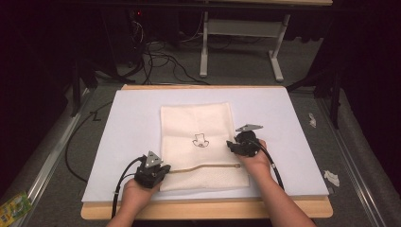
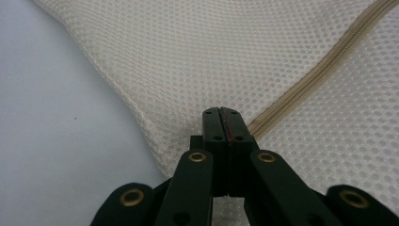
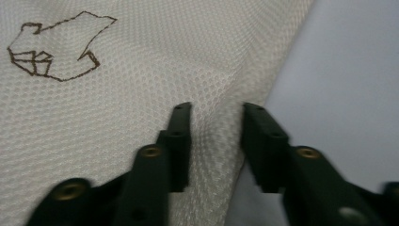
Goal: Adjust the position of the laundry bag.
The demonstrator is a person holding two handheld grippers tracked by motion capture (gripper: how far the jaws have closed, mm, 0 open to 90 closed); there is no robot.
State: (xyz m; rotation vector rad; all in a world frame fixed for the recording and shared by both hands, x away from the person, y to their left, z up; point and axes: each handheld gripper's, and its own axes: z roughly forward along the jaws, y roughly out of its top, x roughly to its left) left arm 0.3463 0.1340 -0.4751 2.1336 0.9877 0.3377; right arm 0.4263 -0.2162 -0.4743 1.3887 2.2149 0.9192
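The left gripper [image 2: 221, 113] is clenched at the near left edge of a cream mesh zip bag [image 1: 198, 137], its jaws pressed together just beside the end of the tan zipper [image 1: 203, 167]; whether any mesh is actually pinched between them I cannot tell. The right gripper [image 3: 216, 117] stands released, its jaws spread to either side of a raised fold of mesh at the bag's right edge. The likeliest trouble, as I judge it, is that the right jaws close on only the top layer of that fold, or slide off it onto the white sheet [image 1: 127, 118] beneath, so that any pull drags the bag instead of tightening it. A shallow grip on the left could likewise let the slippery, open weave slip free, and uneven tension might buckle the zipper, which already runs in a slight wave. The bag lies flat in the middle of the sheet on the wooden table [image 1: 203, 209], long side running away from the person, zipper across its near end. It is pale, finely perforated, with a small brown outline drawing [image 1: 201, 141] printed near its centre
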